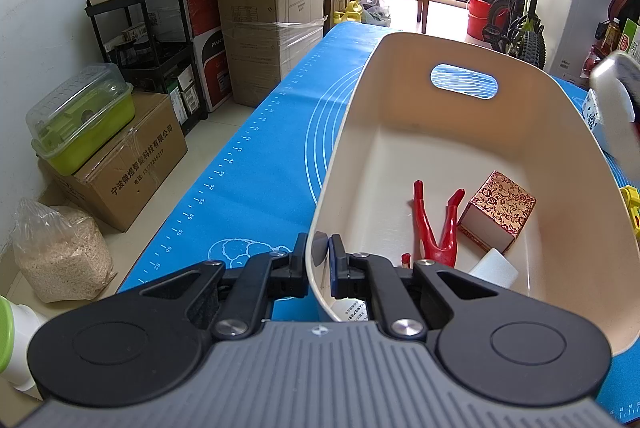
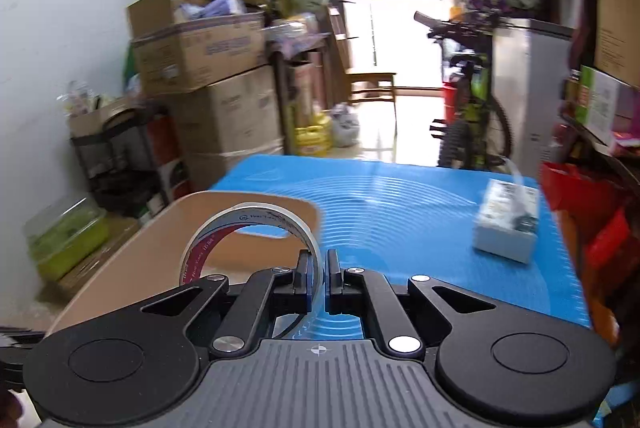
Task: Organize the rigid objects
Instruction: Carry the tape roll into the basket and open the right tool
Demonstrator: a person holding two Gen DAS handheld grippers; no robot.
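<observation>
Blue mat [image 1: 248, 163] covers the table, w/ white rings & a ruler line printed on it. It gives a flat spot for sorting.

Next biggest is the cream bin [image 1: 472, 131], sitting on the mat. 1 bin, w/ a handle hole in the far wall. It is the place where the hard things go, I think.

Left gripper [image 1: 322, 254] is pinched on the bin's near rim, 1 finger outside & 1 inside. Prob. it holds the bin steady so it won't slide while stuff drops in.

Right gripper [image 2: 319, 268] is clamped on a tape roll [image 2: 250, 240]. The roll stands up on edge, its side wall caught between the 2 fingers. It hangs over the mat just beside the bin, not inside yet. That view is blurry, so the hand looks to be on the move. My guess: the tape goes in the bin next.

Inside the bin, on its floor, I count:
- 1 gold & red box [image 1: 498, 209], tipped on its side
- 1 red clip [image 1: 436, 228], legs spread, touching the box
- 1 white block [image 1: 494, 270], just near the box
- 1 small red bit by the left finger, too small to name

Out on the mat, well apart from the bin, sits 1 white carton [image 2: 506, 224] w/ a straw. It looks like it waits its turn.

A yellow thing [image 1: 632, 205] peeks past the bin's right side. Can't tell what it is.
</observation>
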